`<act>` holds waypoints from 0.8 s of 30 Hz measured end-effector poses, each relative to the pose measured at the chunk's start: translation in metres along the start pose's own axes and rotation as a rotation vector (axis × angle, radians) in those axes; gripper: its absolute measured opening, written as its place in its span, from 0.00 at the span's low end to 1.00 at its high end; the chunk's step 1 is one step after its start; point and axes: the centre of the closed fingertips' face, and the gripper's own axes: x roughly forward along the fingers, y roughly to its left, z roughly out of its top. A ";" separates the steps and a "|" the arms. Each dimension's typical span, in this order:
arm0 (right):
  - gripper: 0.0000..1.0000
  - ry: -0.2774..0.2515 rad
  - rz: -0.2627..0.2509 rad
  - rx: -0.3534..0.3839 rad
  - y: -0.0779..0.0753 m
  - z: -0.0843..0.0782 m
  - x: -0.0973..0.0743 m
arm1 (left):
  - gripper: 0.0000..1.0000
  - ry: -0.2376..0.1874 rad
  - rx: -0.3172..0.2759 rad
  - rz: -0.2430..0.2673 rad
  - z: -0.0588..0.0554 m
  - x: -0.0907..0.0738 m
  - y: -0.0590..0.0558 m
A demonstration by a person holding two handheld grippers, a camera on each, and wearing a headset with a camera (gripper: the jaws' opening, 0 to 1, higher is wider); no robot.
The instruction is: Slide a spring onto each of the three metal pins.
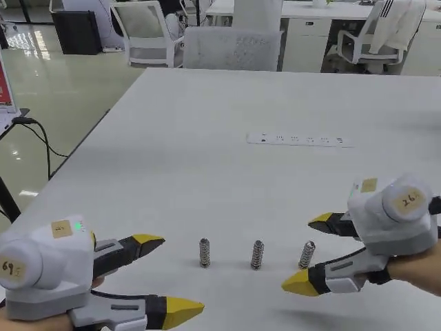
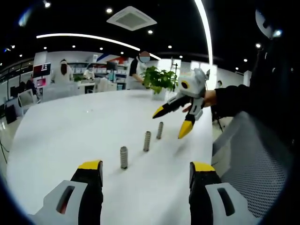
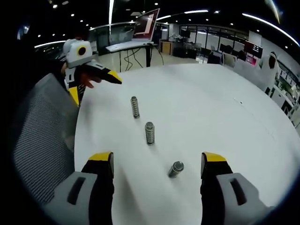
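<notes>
Three metal pins stand in a row on the white table, each with a spring coiled around it: the left one (image 1: 204, 253), the middle one (image 1: 257, 254) and the right one (image 1: 306, 254), which leans. My left gripper (image 1: 174, 273) is open at the near left, a hand's width from the left pin (image 2: 123, 157). My right gripper (image 1: 311, 252) is open just right of the leaning pin (image 3: 176, 168), with nothing between its fingers. The other two pins (image 3: 149, 132) (image 3: 135, 107) stand farther off in the right gripper view.
A white power strip (image 1: 300, 140) lies flat further back on the table (image 1: 207, 138). Office chairs (image 1: 231, 47) stand beyond the far edge. A mesh chair back (image 2: 253, 159) is close beside me. People stand in the distance.
</notes>
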 end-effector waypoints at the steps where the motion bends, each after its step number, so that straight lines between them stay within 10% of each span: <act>1: 0.76 -0.004 -0.002 -0.003 0.000 -0.002 -0.001 | 0.72 -0.001 -0.002 0.001 0.000 0.000 0.000; 24: 0.86 -0.126 -0.047 0.034 0.015 -0.023 -0.012 | 0.83 -0.038 -0.061 0.038 -0.011 0.000 0.008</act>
